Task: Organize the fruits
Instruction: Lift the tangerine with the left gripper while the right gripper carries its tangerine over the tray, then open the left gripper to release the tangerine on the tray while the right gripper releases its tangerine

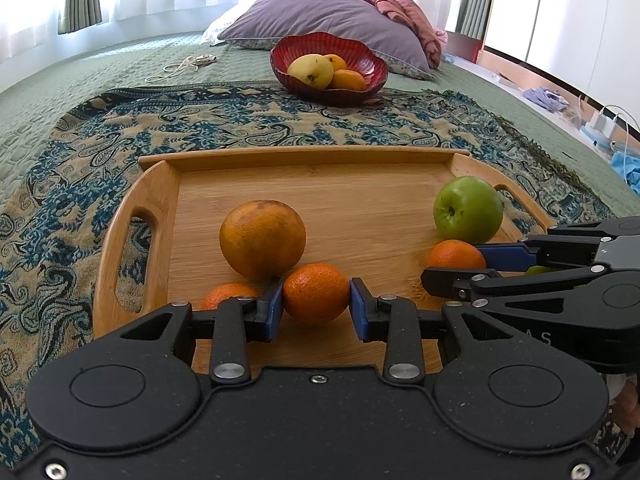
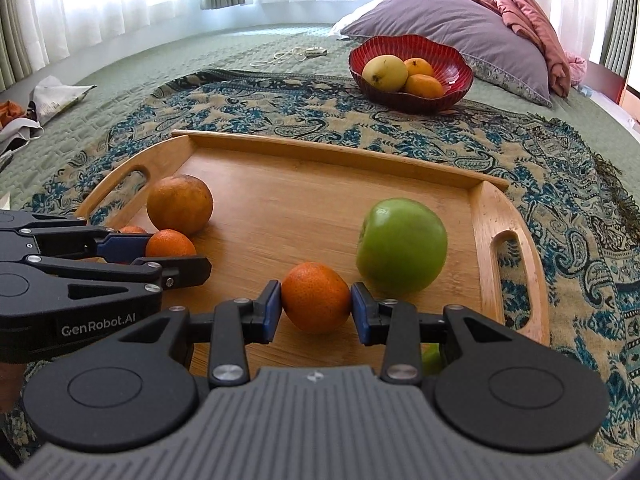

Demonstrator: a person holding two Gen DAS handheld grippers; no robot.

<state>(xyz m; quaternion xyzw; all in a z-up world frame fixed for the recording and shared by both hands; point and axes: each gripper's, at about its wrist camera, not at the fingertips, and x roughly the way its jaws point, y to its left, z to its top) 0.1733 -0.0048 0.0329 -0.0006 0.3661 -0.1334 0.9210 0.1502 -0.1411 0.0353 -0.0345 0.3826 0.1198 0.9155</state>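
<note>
On the wooden handled tray (image 1: 312,184), each black gripper, left (image 1: 316,306) and right (image 2: 316,308), apparently clamps its own small orange mandarin (image 1: 316,292) (image 2: 316,302).

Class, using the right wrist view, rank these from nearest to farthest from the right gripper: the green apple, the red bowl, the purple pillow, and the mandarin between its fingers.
1. Mandarin, between the right gripper pads, on the tray.
2. Green apple, just beyond, right side of the tray.
3. Red bowl, past the tray on the patterned cloth.
4. Purple pillow, behind the bowl.
</note>
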